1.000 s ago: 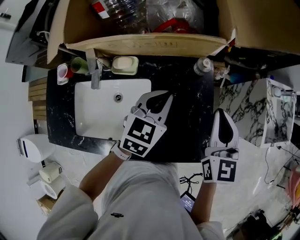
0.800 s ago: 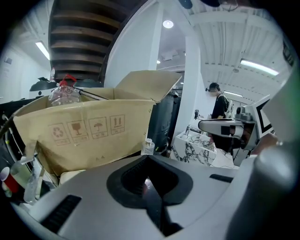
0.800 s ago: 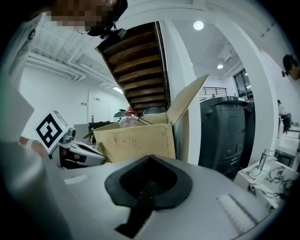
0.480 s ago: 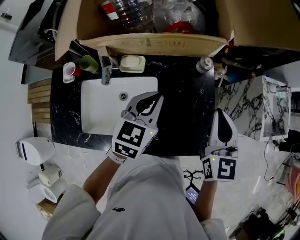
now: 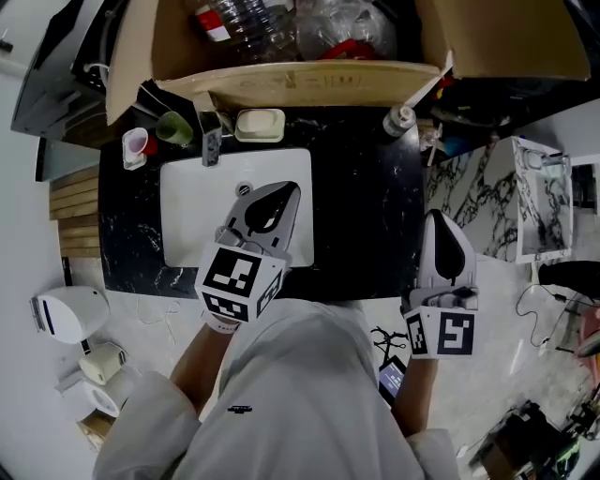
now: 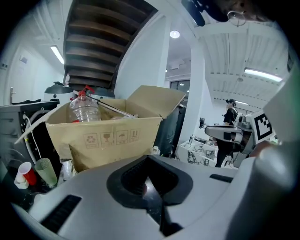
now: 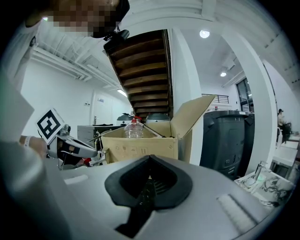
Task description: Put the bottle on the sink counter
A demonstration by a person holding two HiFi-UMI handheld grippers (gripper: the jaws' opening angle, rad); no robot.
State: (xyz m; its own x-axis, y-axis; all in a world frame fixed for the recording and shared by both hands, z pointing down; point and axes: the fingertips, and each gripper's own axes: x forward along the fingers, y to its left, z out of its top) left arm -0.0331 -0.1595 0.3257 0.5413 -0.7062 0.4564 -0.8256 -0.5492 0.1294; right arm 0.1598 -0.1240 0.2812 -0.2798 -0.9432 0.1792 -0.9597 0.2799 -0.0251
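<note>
While both grippers hang with their jaws pressed together and nothing between them, the left gripper sits above the white sink. The right gripper is past the right edge of the black counter, over the pale floor. A small clear bottle stands on the counter's back right corner (just in front of the cardboard box, which itself holds more plastic bottles), well apart from both grippers.
</note>
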